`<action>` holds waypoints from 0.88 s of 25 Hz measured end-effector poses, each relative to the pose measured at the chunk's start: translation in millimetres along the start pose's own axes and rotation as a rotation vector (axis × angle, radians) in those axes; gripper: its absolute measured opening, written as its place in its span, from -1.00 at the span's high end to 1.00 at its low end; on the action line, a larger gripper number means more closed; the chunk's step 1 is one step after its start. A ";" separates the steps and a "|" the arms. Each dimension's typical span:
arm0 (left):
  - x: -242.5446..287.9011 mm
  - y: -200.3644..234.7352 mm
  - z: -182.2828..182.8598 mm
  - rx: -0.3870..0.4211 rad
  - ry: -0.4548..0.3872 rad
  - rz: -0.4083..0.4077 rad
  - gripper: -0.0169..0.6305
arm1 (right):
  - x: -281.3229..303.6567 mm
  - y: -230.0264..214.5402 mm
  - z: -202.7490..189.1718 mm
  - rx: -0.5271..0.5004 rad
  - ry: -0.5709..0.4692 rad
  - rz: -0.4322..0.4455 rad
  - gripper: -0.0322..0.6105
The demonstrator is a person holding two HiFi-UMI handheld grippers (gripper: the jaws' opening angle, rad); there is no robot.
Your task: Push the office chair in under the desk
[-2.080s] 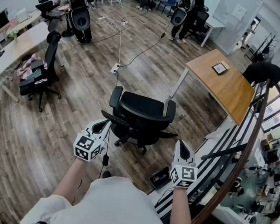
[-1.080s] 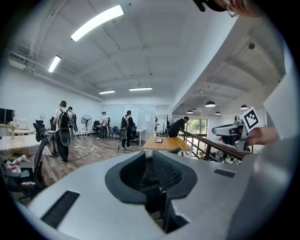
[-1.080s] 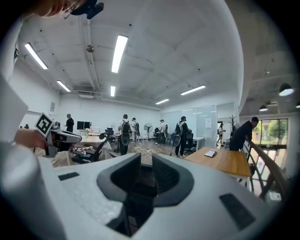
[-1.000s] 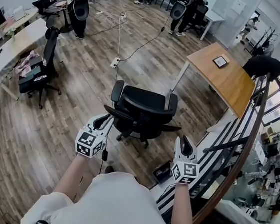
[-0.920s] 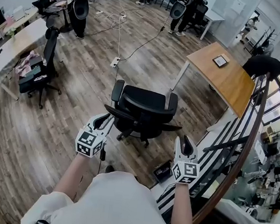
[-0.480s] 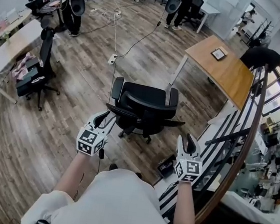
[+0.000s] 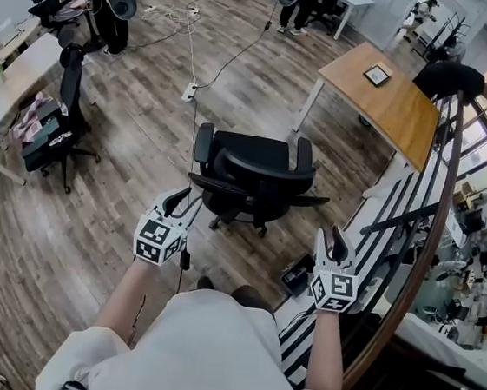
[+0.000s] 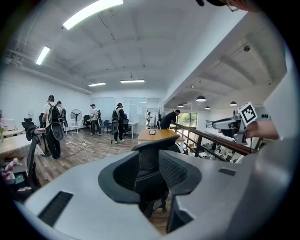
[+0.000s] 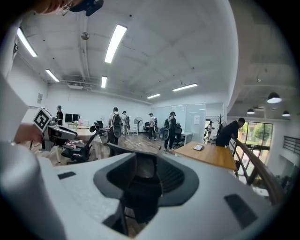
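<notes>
Office chair: a black mesh chair point(image 7: 251, 147) standing out on the plank floor point(image 7: 122, 185), its backrest point(image 7: 268, 168) turned to the person and its seat facing away.
Desk: the wood-topped desk point(image 7: 392, 119) is ahead and off to the chair's right, well apart from it, beside the railing point(image 7: 427, 228). A small dark tablet point(image 7: 378, 74) lies on top.
Handling: I'd judge it fairly heavy but easy to roll on its castors point(image 7: 215, 226). It is likely to swivel or veer if pushed off-centre. The mesh looks as if it would give, while the frame looks stiff.
Where to hold: the hard top rim of the backrest, one hand-held gripper towards each end, so the push stays square. It probably needs steering rightward to line up with the desk.
Left hand-held gripper: it point(image 7: 178, 200) is near the backrest's left end, with the jaws partly apart and nothing between them. Its own view shows the chair beyond the gap, so it does not look to be touching.
Right hand-held gripper: it point(image 7: 335, 238) is also part-way open and empty, further from the chair and close to the railing.
Around: a black box point(image 7: 298, 275) sits on the floor just beside the right hand-held gripper. A power strip point(image 7: 189, 94) and its cable lie beyond the chair.
</notes>
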State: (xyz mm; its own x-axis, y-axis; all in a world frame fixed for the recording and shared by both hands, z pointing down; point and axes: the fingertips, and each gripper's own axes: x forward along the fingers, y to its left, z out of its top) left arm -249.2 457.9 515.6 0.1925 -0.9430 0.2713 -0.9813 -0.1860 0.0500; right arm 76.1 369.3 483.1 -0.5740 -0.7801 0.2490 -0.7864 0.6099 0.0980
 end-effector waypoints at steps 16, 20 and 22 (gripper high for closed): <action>35.1 20.5 -23.0 0.037 0.098 -0.010 0.56 | 42.1 -18.0 -28.6 -0.034 0.111 0.008 0.52; 55.4 25.3 -38.5 0.101 0.162 -0.011 0.56 | 67.3 -27.8 -47.9 -0.102 0.190 0.054 0.52; 66.5 28.1 -51.2 0.161 0.204 -0.013 0.56 | 79.1 -32.5 -63.8 -0.156 0.238 0.087 0.52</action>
State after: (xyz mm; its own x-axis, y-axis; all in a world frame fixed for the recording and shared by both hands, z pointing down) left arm -264.1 404.1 584.3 0.1842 -0.8680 0.4611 -0.9625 -0.2544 -0.0943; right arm 70.8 296.7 561.1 -0.5535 -0.6803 0.4803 -0.6814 0.7016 0.2085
